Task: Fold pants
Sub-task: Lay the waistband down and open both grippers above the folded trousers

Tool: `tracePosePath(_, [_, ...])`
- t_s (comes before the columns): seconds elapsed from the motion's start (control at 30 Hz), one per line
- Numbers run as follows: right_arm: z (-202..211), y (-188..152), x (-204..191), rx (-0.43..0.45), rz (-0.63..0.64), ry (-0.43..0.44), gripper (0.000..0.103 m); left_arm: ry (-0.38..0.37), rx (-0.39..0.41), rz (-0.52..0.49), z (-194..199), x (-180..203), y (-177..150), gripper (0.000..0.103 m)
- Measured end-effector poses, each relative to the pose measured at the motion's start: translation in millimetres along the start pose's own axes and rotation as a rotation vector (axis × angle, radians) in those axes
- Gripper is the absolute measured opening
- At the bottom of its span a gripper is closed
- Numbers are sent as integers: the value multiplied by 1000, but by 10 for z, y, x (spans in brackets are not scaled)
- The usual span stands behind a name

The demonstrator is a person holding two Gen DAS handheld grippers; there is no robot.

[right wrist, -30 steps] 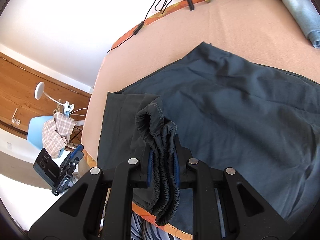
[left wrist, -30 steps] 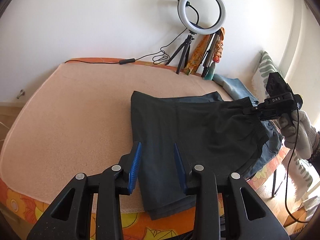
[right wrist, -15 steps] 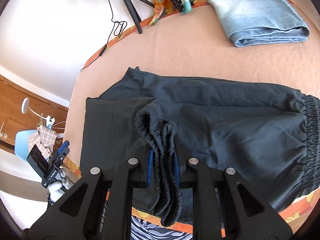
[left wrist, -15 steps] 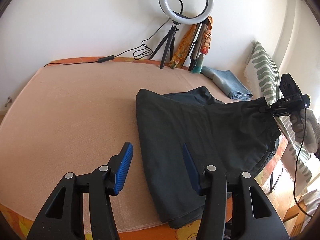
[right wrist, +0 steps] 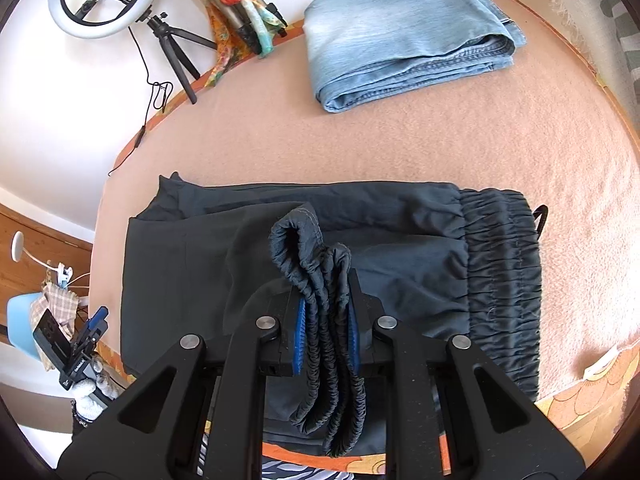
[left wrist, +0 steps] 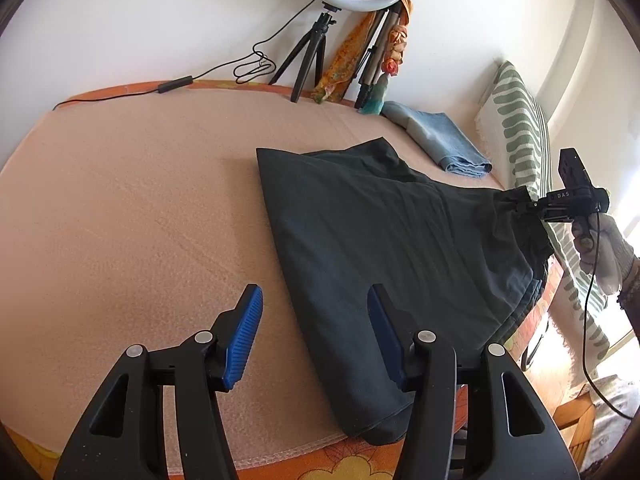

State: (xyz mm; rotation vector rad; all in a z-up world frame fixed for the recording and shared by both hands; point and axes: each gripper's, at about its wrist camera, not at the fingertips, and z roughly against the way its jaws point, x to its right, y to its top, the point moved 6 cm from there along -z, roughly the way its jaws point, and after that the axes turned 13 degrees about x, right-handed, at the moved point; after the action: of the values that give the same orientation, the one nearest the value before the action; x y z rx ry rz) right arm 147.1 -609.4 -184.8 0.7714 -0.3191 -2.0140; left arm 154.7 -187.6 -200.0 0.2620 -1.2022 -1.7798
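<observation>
1. The left tool (left wrist: pixel 314 334) has just opened, letting go of the pants (left wrist: pixel 384 248) fold.
2. The right tool (right wrist: pixel 326 334) (clamping the cuffs) has carried them toward the waistband (right wrist: pixel 502 280).

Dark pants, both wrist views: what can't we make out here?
- Dark pants, left wrist view: the near corner is hidden behind the open left tool's right finger.
- Right tool, right wrist view: it is shut on the bunched elastic hem; the pads are mostly covered by it.
- Folded jeans, right wrist view: the top is cut off by the frame edge.
</observation>
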Motion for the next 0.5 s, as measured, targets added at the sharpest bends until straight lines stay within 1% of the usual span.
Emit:
tracePosePath(0.2, [-114,-19,196,-10,38,-71,18,-10,-35,11,-95,62,-69,54])
tracePosePath(0.3, [-152,-26,281,-10,71,-123,19,-9,-51,16,-128,60,-102,54])
tracePosePath(0.4, [-156,-26,333,4,92,-166,28,-10,-69,25,-153,56,-127,54])
tracePosePath(0.43, [-146,-26,330,7,95,-164,31,-11,-74,28,-161,54,-136,54])
tracePosePath(0.47, [-128,-22,324,13,100,-168,37,-12,-79,33,-169,51,-143,54])
tracePosePath(0.5, [-109,-11,319,22,106,-182,41,-12,-85,38,-178,45,-152,54])
